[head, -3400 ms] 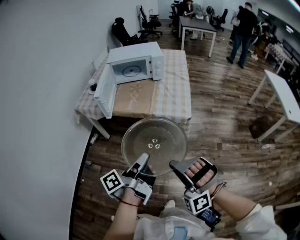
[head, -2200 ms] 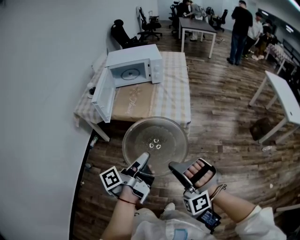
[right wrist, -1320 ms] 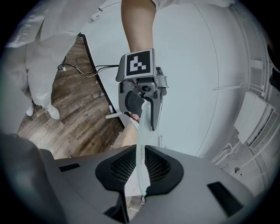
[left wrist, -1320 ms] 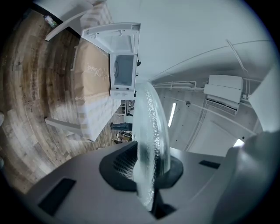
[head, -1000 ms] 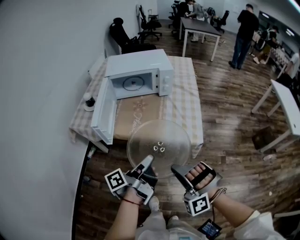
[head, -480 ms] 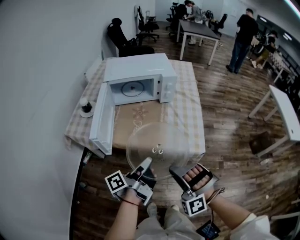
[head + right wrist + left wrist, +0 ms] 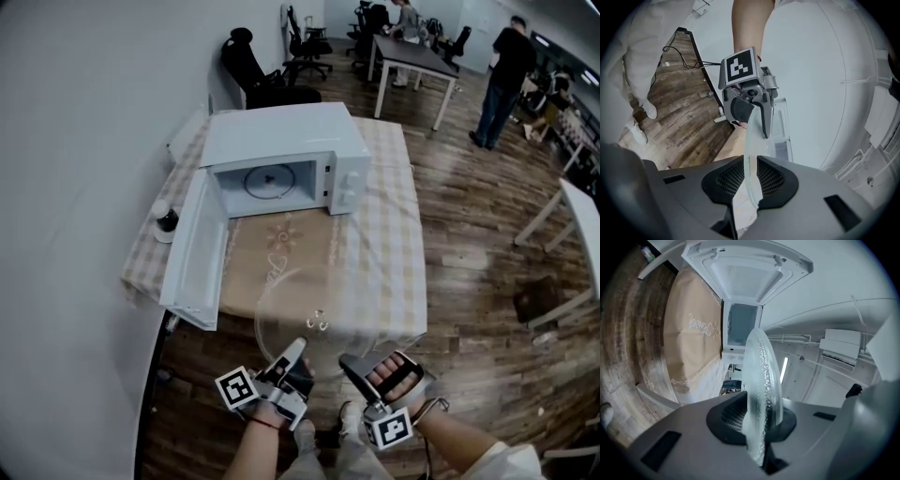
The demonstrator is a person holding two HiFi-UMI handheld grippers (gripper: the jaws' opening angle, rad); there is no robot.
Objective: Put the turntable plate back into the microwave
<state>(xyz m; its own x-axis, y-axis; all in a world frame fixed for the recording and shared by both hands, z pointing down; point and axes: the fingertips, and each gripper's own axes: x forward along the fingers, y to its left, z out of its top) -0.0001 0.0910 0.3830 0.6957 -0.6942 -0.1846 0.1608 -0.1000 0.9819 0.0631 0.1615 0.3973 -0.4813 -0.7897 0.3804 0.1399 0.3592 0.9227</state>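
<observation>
**Turntable plate arriving at the table edge, oven open ahead**

The turntable plate (image 7: 315,321), a clear glass disc, hangs roughly level in the air and is carried by its near rim. Its far part now overlaps the front edge of the table (image 7: 380,272). A few seconds ago I saw it wholly over the wooden floor, with the table well ahead. The left gripper (image 7: 294,352) pinches the rim at the left. In the left gripper view the glass stands edge-on between the two pads, which press against it. The right gripper (image 7: 354,364) clamps the rim just beside it in the same way, and its own view shows the pads closed on the thin edge.

Beyond the plate stands the microwave (image 7: 281,141), its door (image 7: 191,255) swung fully out to the left. Its cavity (image 7: 272,180) faces me, with a round fitting visible on its floor. The oven appears larger and nearer than before, so I judge that the approach is almost done.

Insertion remains. I must carry the plate forward over the cloth, clear of the door, and slide it level into the cavity.
</observation>
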